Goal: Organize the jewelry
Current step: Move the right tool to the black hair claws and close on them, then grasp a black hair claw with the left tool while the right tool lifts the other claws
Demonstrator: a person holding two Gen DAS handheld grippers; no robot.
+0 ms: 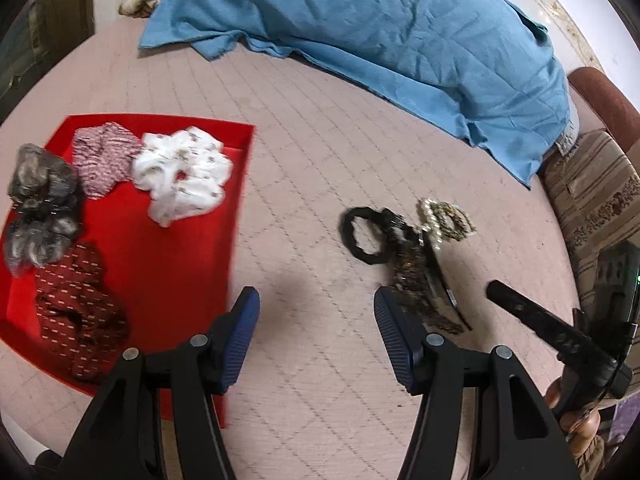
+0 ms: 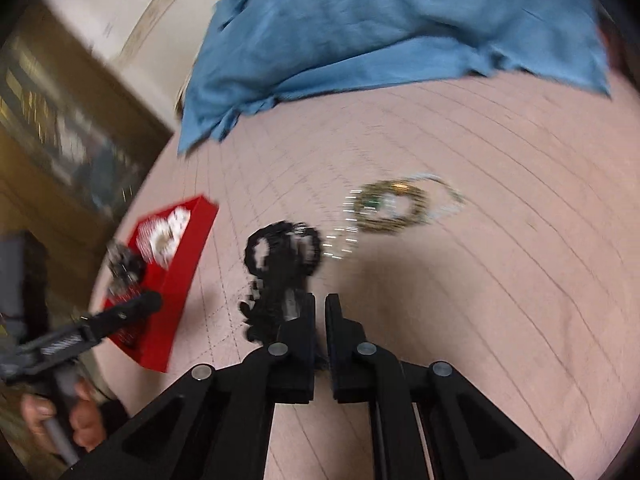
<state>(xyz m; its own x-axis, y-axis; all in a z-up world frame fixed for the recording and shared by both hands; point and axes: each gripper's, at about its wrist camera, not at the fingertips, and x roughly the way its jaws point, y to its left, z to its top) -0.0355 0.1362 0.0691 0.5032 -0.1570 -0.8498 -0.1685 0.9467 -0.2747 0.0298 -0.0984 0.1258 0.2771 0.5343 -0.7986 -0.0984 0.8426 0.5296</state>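
Note:
A red tray (image 1: 168, 264) at the left holds several scrunchies: grey (image 1: 40, 208), pink striped (image 1: 104, 156), white (image 1: 184, 172) and dark red (image 1: 80, 308). A black hair tie (image 1: 362, 236), a dark sequined piece (image 1: 416, 280) and pearl and gold bracelets (image 1: 444, 216) lie on the pink bedcover. My left gripper (image 1: 316, 312) is open and empty, between the tray and the pile. My right gripper (image 2: 320, 312) is nearly shut, empty, just right of the black pieces (image 2: 280, 264). The bracelets (image 2: 392, 204) lie beyond it, blurred. The tray (image 2: 176, 280) is at its left.
A crumpled blue cloth (image 1: 380, 40) lies across the far side of the pink quilted bed (image 1: 304, 140). A striped sofa arm (image 1: 596, 192) is at the right edge. The right gripper's body (image 1: 560, 332) shows in the left wrist view. A wooden cabinet (image 2: 60, 128) stands at the left.

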